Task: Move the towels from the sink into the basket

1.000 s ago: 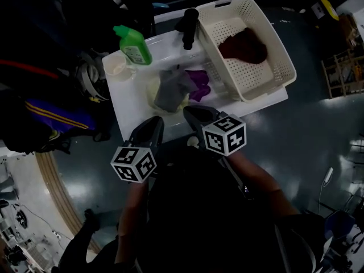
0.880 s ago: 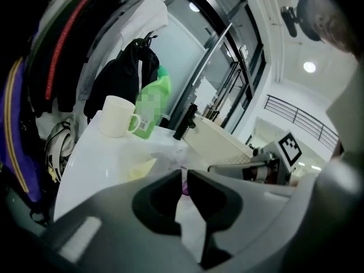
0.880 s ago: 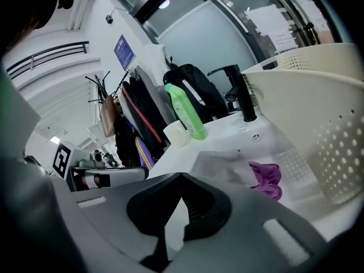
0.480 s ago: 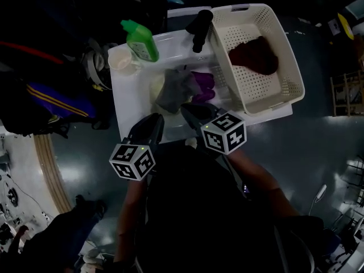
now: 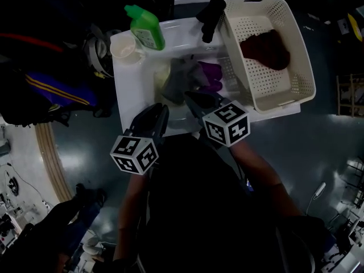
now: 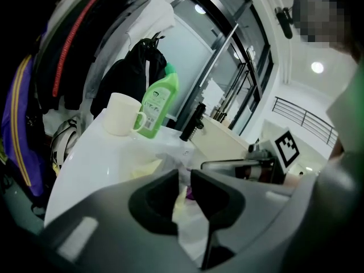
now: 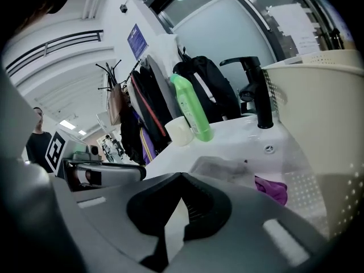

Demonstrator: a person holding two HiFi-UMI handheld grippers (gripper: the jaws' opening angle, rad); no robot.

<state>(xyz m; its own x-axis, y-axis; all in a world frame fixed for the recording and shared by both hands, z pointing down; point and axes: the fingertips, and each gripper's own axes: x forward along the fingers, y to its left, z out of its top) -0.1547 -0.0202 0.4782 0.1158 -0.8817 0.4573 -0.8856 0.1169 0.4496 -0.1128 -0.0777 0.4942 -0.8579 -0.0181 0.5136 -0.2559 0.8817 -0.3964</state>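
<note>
Sink (image 5: 132, 98), white and broad, seen from above in dim light, with a cream plastic basket (image 5: 300, 50) standing on its right side, the basket's long side running away from the person

One dark red towel (image 5: 267, 47) already lies in the far half of the basket, bunched, its longer side across the basket's width

Two towels remain in the sink bowl. A grey towel (image 5: 181, 78) lies crumpled in the middle, its long axis running from the near edge toward the tap. A smaller purple towel (image 5: 211, 75) touches it on the basket side, a rounded bunch with no clear direction

Both grippers hang over the near rim of the sink, pointing down toward the towels. The left gripper (image 6: 185, 178) has just been opening its jaws; they stand slightly apart, with nothing between them. The right gripper (image 7: 181, 178) points at the grey towel with its jaws together and empty

Behind the bowl stand a green bottle (image 5: 145, 27), a black tap (image 5: 211, 17) next to the basket, and a small white cup (image 5: 124, 47) just beside the bottle
</note>
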